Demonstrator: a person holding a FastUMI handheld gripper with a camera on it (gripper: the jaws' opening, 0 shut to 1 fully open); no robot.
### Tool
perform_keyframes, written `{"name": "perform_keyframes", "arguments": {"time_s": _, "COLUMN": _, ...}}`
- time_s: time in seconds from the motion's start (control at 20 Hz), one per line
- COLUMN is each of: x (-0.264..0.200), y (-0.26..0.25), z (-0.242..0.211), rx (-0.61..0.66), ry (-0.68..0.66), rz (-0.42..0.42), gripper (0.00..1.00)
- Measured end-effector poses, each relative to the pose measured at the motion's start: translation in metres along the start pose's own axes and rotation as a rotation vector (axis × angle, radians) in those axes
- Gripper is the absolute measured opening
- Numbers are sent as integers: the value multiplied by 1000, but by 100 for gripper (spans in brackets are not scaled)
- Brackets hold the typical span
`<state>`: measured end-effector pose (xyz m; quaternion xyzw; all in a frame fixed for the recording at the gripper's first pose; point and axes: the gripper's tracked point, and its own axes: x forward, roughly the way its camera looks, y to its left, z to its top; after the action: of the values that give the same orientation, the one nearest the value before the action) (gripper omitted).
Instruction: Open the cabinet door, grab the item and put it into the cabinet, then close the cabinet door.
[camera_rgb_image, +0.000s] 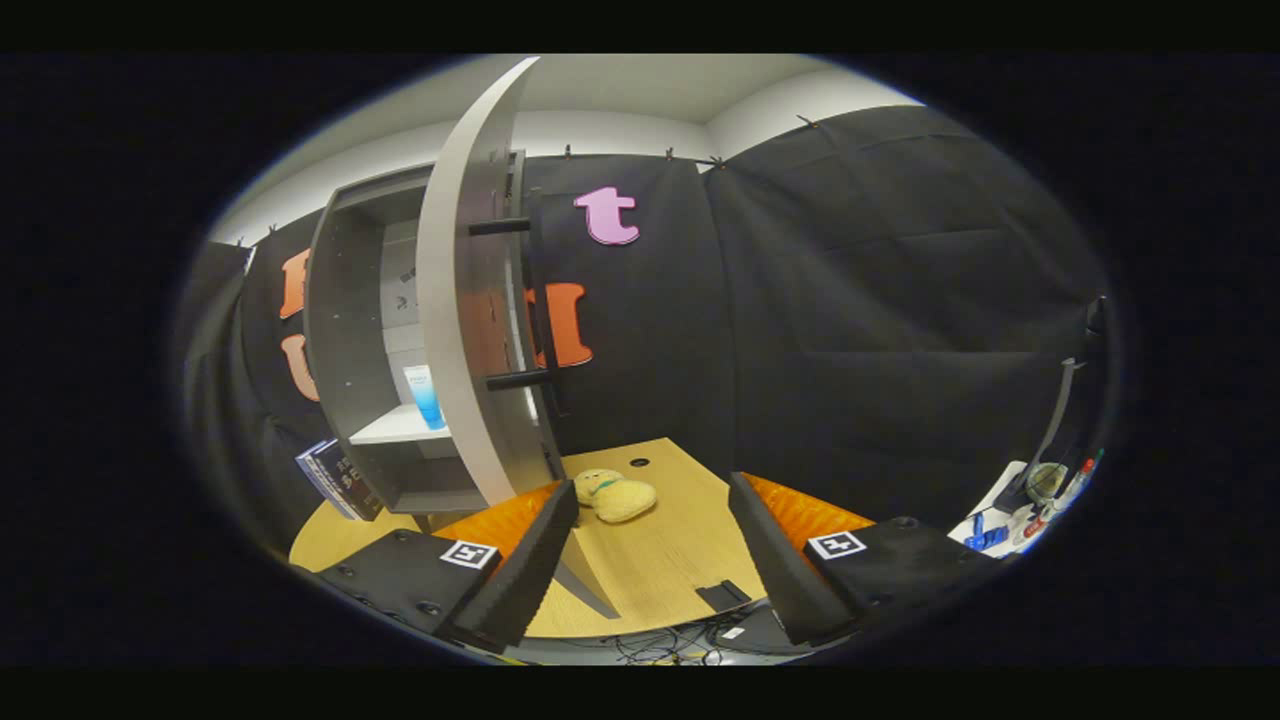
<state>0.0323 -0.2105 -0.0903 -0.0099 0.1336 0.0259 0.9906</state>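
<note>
Gripper (650, 560) fingers spread wide apart, nothing between them. Just ahead, yellow plush toy (614, 495) lying on the wooden table (670, 560) beside the cabinet (350, 330). Cabinet door (470, 300) swung open, blue cup (426, 396) on shelf inside.

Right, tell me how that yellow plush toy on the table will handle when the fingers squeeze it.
The plush toy looks soft and rounded, so it will probably squash rather than resist. It seems light for its size and unlikely to break. It lies slumped on the wooden table, beyond the open fingers, so it should not roll.
</note>
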Motion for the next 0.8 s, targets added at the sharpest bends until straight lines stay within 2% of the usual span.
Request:
{"name": "perform_keyframes", "arguments": {"time_s": 0.15, "x": -5, "y": 14, "z": -3, "rx": -21, "ry": -3, "rz": 9, "gripper": 97}}
{"name": "perform_keyframes", "arguments": {"time_s": 0.25, "x": -10, "y": 33, "z": -5, "rx": -32, "ry": 2, "rz": 43, "gripper": 96}}
{"name": "perform_keyframes", "arguments": {"time_s": 0.8, "x": -3, "y": 197, "z": -31, "rx": -59, "ry": 42, "rz": 349, "gripper": 96}}
